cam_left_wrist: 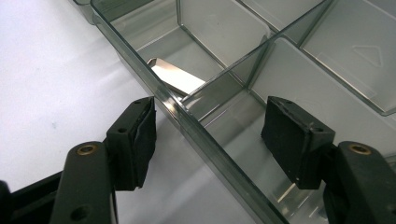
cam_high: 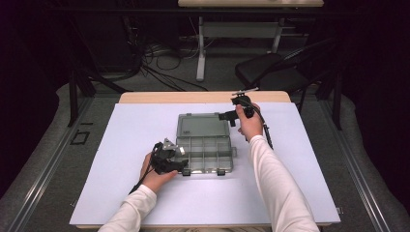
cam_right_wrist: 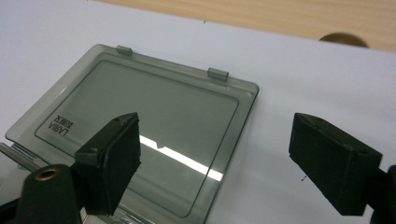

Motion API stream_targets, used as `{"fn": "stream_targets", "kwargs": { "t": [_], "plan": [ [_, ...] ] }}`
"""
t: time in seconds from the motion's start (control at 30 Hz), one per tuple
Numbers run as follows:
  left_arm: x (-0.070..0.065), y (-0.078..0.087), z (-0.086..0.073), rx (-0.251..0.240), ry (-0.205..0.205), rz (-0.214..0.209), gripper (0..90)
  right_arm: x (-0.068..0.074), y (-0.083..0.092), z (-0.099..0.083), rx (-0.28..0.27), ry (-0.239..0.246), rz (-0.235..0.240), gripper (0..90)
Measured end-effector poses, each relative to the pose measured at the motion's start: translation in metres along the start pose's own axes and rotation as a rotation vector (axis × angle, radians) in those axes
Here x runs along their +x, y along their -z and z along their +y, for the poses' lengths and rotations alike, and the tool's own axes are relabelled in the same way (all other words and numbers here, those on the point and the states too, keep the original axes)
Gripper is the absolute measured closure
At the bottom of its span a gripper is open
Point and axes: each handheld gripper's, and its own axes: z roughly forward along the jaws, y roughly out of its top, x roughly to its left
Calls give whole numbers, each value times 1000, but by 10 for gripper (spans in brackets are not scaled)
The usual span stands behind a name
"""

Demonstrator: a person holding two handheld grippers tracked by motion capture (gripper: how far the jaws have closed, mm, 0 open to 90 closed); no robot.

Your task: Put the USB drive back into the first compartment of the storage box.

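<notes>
High view shows a clear plastic box (cam_high: 205, 153) lying open mid-table, its lid (cam_high: 202, 125) flat on the far side. Left hand-held gripper (cam_high: 181, 164), jaws apart, straddles the box's near-left wall, probably to steady it. Right hand-held gripper (cam_high: 224, 116), also spread, hovers at the lid's right edge, likely ready to close it.

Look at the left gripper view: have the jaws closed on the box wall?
No. The left gripper stands open, its jaws on either side of the box wall without touching it.
</notes>
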Motion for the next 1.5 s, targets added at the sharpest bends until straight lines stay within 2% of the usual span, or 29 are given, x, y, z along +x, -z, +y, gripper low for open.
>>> {"fn": "stream_targets", "kwargs": {
  "t": [0.3, 0.37, 0.6, 0.67, 0.7, 0.73, 0.83, 1.0, 1.13, 1.27, 1.5],
  "plan": [
    [0, 0, -1, -9, -1, 6, 352, 0, -26, -17, 52, -61, 25, 168],
    [0, 0, -1, -9, -3, 7, 352, 0, -29, -21, 72, -65, 25, 168],
    [0, 0, -1, -7, -4, 7, 352, 3, -38, -31, 83, -85, 51, 170],
    [0, 0, -1, -8, -3, 7, 353, 4, -38, -32, 94, -82, 49, 172],
    [0, 0, -1, -8, -3, 8, 353, 5, -39, -33, 82, -87, 59, 172],
    [0, 0, 0, -7, -2, 6, 353, 6, -39, -32, 108, -84, 59, 169],
    [0, 0, 0, -3, -3, 3, 353, 10, -40, -33, 111, -75, 64, 162],
    [0, 0, -1, -9, -1, 7, 353, 12, -41, -33, 105, -66, 54, 159],
    [-1, 0, -1, -9, -2, 9, 354, 10, -42, -34, 93, -59, 66, 168],
    [0, 0, 0, -4, -4, 5, 354, 10, -40, -34, 111, -73, 51, 181],
    [0, 0, 0, -3, -5, 4, 355, 5, -39, -35, 84, -98, 66, 248]
  ]
}}
